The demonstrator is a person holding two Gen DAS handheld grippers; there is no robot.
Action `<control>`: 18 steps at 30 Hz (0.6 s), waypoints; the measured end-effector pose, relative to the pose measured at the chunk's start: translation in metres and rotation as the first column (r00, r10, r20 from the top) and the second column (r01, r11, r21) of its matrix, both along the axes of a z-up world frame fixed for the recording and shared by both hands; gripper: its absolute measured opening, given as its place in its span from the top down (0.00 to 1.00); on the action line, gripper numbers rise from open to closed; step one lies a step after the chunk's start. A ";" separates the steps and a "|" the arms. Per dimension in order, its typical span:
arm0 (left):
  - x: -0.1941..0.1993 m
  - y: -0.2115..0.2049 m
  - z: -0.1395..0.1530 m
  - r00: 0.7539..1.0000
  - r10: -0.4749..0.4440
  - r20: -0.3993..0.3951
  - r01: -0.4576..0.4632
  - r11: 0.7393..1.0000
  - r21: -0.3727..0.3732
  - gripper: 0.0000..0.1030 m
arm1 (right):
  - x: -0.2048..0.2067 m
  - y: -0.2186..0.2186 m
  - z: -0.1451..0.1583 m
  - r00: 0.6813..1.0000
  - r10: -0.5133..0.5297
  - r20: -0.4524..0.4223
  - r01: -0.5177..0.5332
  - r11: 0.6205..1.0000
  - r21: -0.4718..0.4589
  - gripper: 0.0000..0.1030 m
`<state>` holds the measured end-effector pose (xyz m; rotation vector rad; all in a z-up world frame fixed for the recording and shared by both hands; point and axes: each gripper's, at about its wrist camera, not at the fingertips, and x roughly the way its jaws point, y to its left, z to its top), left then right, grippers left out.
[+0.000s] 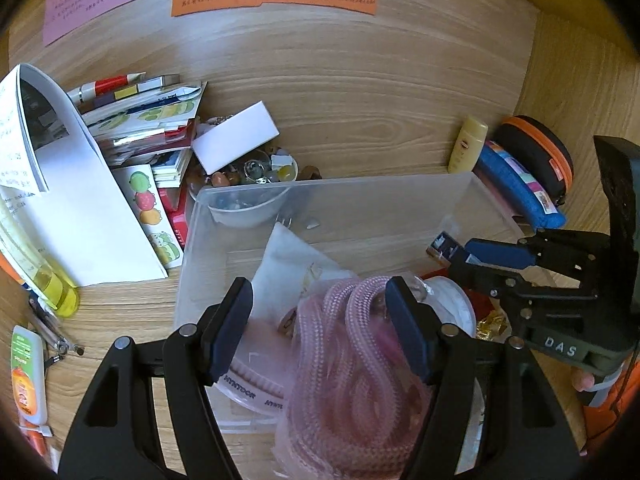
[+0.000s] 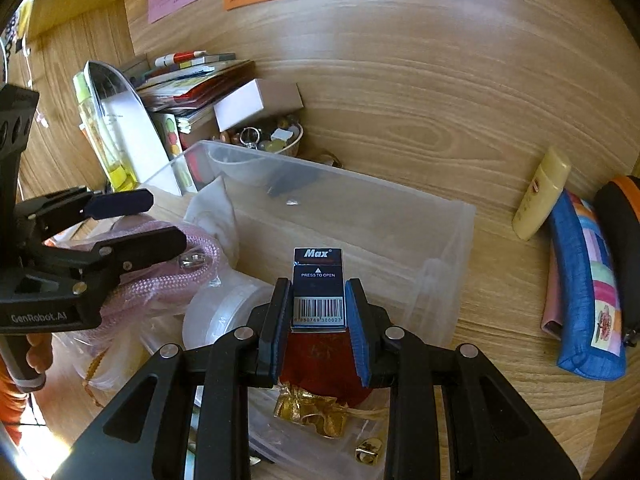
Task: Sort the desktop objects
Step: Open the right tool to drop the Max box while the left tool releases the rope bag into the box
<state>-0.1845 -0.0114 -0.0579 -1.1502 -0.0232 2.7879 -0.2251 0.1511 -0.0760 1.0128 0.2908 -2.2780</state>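
A clear plastic bin (image 1: 328,200) (image 2: 448,232) stands on the wooden desk and holds mixed items. My left gripper (image 1: 320,320) is open over a bagged coil of pink braided cord (image 1: 352,360) (image 2: 168,280) that lies in the bin. It shows from the side in the right wrist view (image 2: 160,220). My right gripper (image 2: 318,308) is shut on a small dark "Max" staples box (image 2: 318,280) and holds it above the bin. It appears in the left wrist view (image 1: 452,252) at the right, with the box (image 1: 442,246) at its tips.
A bowl of trinkets (image 1: 256,176) (image 2: 276,140), a white box (image 1: 236,136), stacked booklets (image 1: 140,120) and papers (image 1: 80,200) lie behind and left of the bin. A cream tube (image 2: 542,196), a blue pouch (image 2: 588,292) and a black case (image 1: 536,152) lie to its right.
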 end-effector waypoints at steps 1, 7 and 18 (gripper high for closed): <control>0.000 0.000 0.000 1.000 0.004 0.001 -0.004 1.000 -0.004 0.33 | 0.001 -0.002 -0.001 1.000 0.004 -0.003 -0.004 1.000 0.003 0.74; 0.004 0.003 0.005 1.000 0.017 -0.012 -0.018 0.999 -0.031 0.29 | 0.004 -0.001 0.001 1.000 0.011 -0.010 -0.012 1.000 -0.006 0.72; 0.035 -0.002 0.040 0.992 0.057 -0.109 -0.062 0.997 -0.036 0.10 | 0.023 0.002 0.025 0.993 -0.003 -0.117 0.000 1.000 -0.026 0.45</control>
